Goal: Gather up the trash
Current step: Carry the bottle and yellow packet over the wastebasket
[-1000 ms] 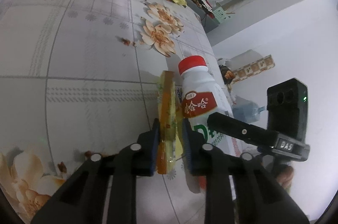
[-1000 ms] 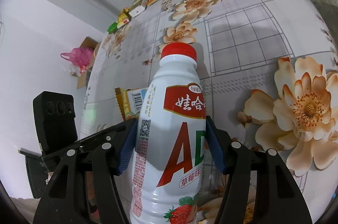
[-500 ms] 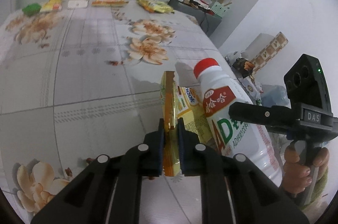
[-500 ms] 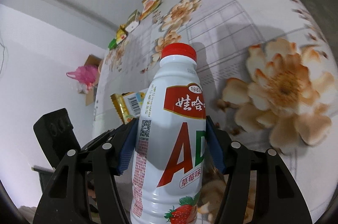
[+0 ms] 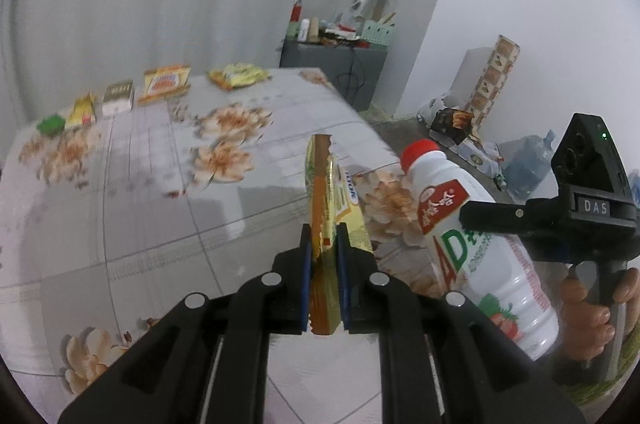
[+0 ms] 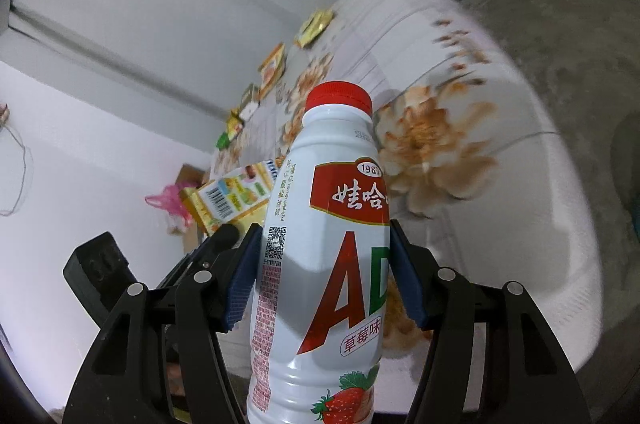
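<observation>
My left gripper (image 5: 324, 272) is shut on a flat yellow and gold snack wrapper (image 5: 326, 200), held edge-on above the floral tablecloth (image 5: 140, 192). To its right, a white bottle with a red cap (image 5: 472, 248) hangs tilted in my right gripper, whose handle a hand grasps. In the right wrist view my right gripper (image 6: 326, 280) is shut on the bottle (image 6: 328, 232), blue pads pressing both sides of its body. The wrapper (image 6: 230, 198) shows behind it on the left, above the left gripper's black fingers (image 6: 218, 242).
Several wrappers lie in a row at the table's far edge: a green one (image 5: 50, 124), a yellow one (image 5: 82, 112), a white packet (image 5: 118, 96), an orange one (image 5: 166, 82), a yellow bag (image 5: 238, 76). A grey cabinet (image 5: 332, 68) and floor clutter (image 5: 460, 128) stand beyond the right edge.
Both grippers have lifted and swung toward the table's right edge with their loads. The left jaws closed tighter on the wrapper. The bottle and wrapper now hang above the table.
</observation>
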`<act>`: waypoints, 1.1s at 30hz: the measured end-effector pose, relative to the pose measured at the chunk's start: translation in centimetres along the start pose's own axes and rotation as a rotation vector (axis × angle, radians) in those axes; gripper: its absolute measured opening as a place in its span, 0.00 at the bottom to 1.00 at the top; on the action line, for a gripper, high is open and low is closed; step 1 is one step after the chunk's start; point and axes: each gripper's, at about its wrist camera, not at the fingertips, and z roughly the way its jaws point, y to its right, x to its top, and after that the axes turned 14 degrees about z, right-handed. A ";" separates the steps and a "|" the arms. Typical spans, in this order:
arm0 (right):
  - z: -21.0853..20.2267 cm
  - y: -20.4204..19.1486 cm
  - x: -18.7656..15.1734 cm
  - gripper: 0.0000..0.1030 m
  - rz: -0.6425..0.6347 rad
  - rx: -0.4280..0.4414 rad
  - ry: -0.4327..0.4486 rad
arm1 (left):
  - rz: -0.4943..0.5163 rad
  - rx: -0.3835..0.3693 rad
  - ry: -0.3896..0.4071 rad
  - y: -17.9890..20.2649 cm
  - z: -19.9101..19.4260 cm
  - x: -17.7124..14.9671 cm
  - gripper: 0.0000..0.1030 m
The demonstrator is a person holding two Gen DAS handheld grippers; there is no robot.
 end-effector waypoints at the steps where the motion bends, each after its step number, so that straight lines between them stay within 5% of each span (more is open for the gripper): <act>1: -0.6 0.2 -0.1 0.56 0.006 0.008 0.010 | 0.013 0.004 0.004 0.4 -0.3 0.1 0.10; 20: -10.2 4.7 -1.8 0.56 0.082 0.071 0.203 | 0.226 0.020 0.073 9.2 -3.6 1.9 0.10; 29: -21.2 11.2 -2.5 0.56 0.235 -0.021 0.497 | 0.271 -0.171 0.069 14.1 -1.5 4.2 0.10; 33: -25.0 15.2 -3.2 0.56 0.353 -0.063 0.614 | 0.292 -0.298 -0.010 18.3 2.2 5.5 0.10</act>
